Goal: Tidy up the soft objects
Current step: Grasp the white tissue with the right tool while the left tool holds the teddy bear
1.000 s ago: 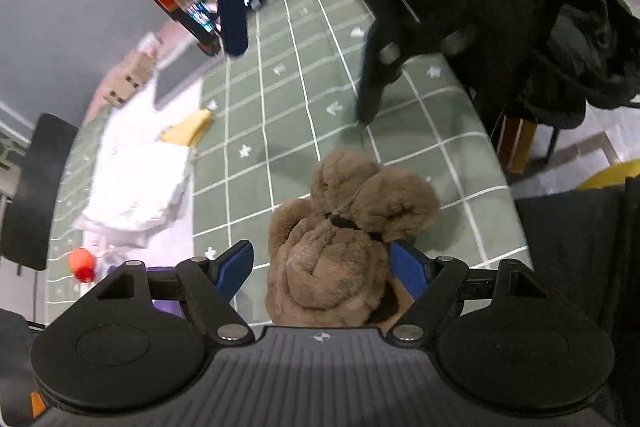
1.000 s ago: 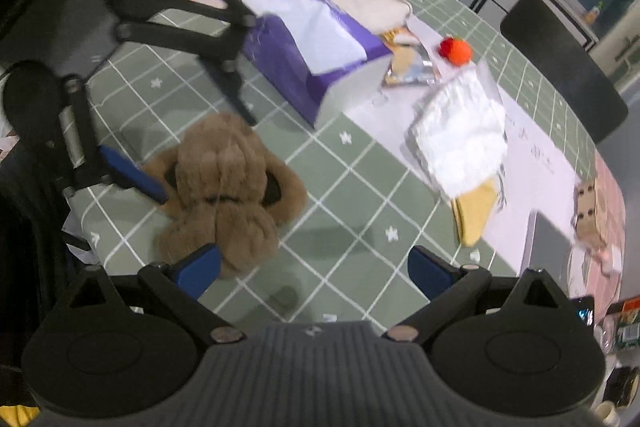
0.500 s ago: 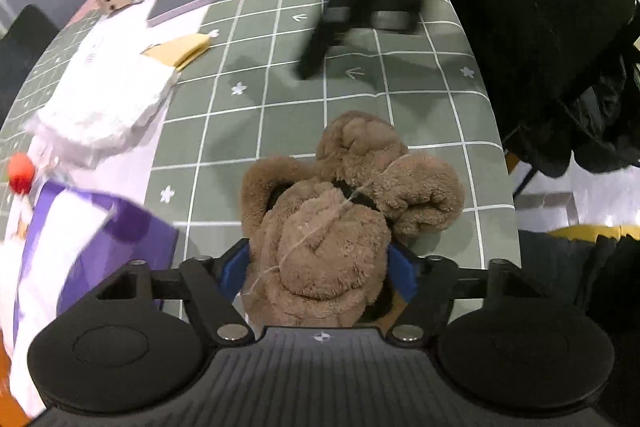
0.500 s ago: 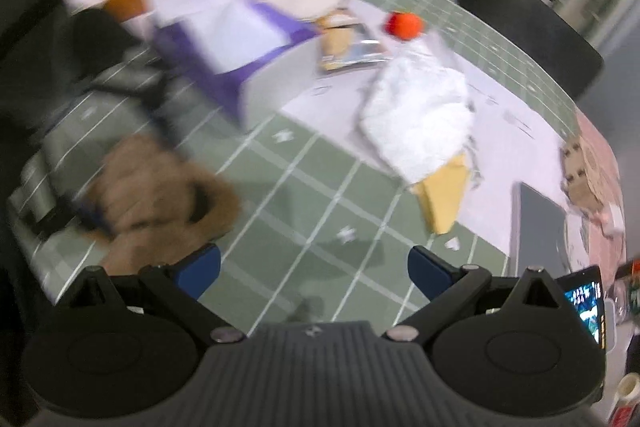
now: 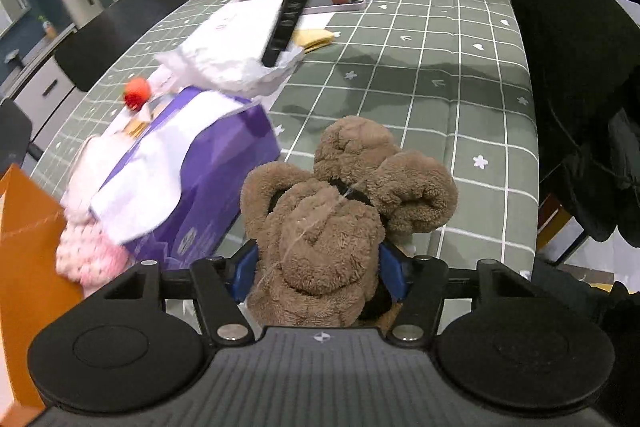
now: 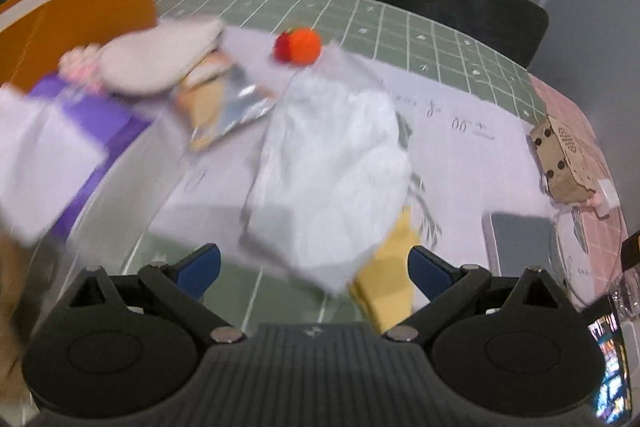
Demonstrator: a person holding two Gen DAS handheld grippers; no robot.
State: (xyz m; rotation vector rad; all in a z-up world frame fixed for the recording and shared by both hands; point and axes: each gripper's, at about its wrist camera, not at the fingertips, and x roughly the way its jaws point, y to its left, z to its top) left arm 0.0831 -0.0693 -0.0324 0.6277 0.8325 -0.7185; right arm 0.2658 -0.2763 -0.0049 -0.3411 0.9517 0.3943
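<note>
Slumping brown plush bear [image 5: 328, 227], fuzzy, rumpled

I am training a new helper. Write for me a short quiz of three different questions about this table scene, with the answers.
1. True or false: the brown plush bear sits between the blue pads of the left gripper.
2. Which thing lies just ahead of the right gripper? A) the white plush toy B) the orange box C) the tissue box
3. Fill in: the right gripper's jaws are ____.

Key: 1 true; 2 A; 3 open, nothing pressed between them.
</note>
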